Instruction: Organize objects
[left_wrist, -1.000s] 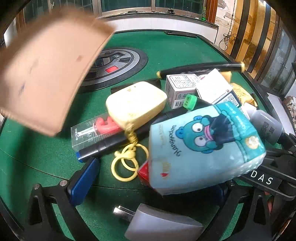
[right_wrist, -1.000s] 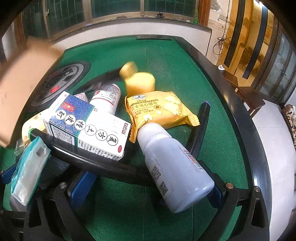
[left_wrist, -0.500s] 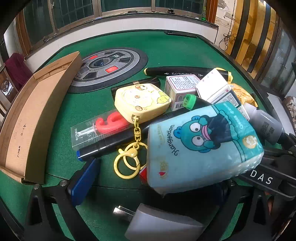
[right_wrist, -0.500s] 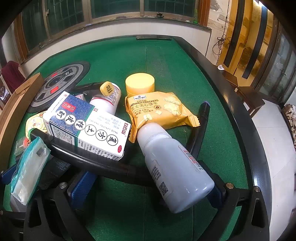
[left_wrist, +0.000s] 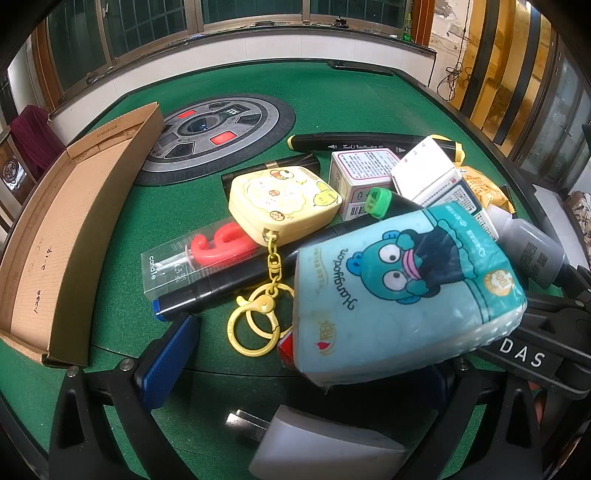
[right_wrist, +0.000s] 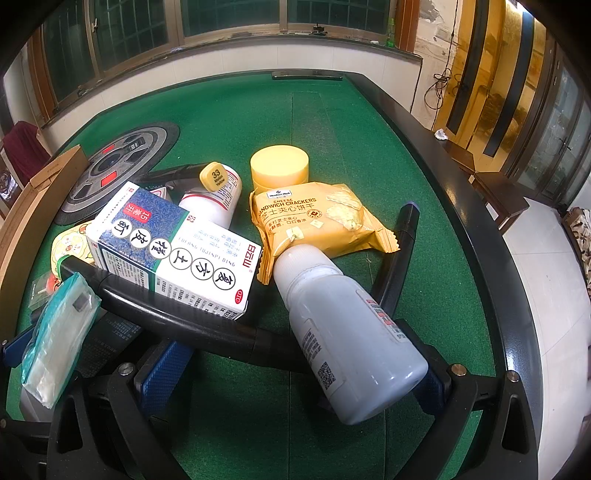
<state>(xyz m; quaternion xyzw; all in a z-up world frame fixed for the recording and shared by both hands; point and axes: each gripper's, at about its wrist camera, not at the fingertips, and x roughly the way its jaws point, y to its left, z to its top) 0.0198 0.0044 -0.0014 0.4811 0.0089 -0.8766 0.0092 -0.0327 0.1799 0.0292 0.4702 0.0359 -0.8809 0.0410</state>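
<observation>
**Cardboard tray unfilled, sorting not begun**

Left wrist view: the brown cardboard tray (left_wrist: 74, 236) is seen empty beside the heap; the left gripper (left_wrist: 295, 354) is spread wide around the blue cartoon tissue pack (left_wrist: 402, 295).

Right wrist view: the right gripper (right_wrist: 295, 373) is spread wide around the grey plastic bottle (right_wrist: 351, 332); nothing is gripped.

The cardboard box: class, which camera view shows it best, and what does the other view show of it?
The left wrist view. There the cardboard box lies open on the green table, its inner floor and long wall in plain sight. The right wrist view catches only a brown corner of it at the left edge.
</observation>
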